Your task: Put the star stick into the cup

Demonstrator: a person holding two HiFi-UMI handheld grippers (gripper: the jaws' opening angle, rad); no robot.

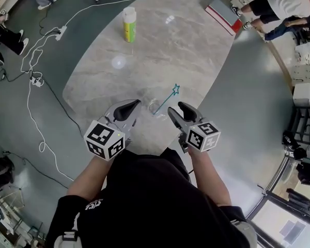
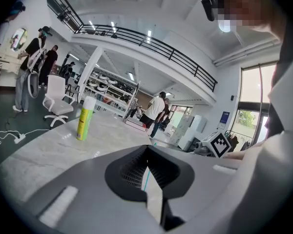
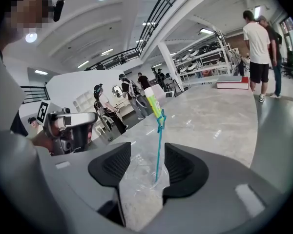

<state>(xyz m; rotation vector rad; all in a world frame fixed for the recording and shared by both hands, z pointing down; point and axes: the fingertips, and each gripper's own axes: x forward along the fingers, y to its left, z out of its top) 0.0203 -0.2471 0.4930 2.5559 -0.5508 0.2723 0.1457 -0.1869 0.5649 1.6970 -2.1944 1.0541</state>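
A clear plastic cup (image 1: 154, 106) stands on the marble table (image 1: 160, 50) just ahead of both grippers. The teal star stick (image 1: 168, 98) has its lower end in the cup and leans away to the right, star uppermost. My right gripper (image 1: 179, 110) sits just right of the cup, open and gripping nothing. In the right gripper view the cup (image 3: 136, 174) and the stick (image 3: 159, 150) show in the gap of the right gripper (image 3: 146, 165). My left gripper (image 1: 133, 106) is just left of the cup, its tips together. In the left gripper view the left gripper (image 2: 146, 152) is shut and empty.
A yellow-green spray can (image 1: 129, 25) stands at the table's far side, and a red-and-white book (image 1: 222, 13) lies at the far right edge. A small clear round thing (image 1: 118, 62) rests mid-table. Cables (image 1: 36, 76) trail over the floor at left. People stand beyond the table (image 1: 284, 9).
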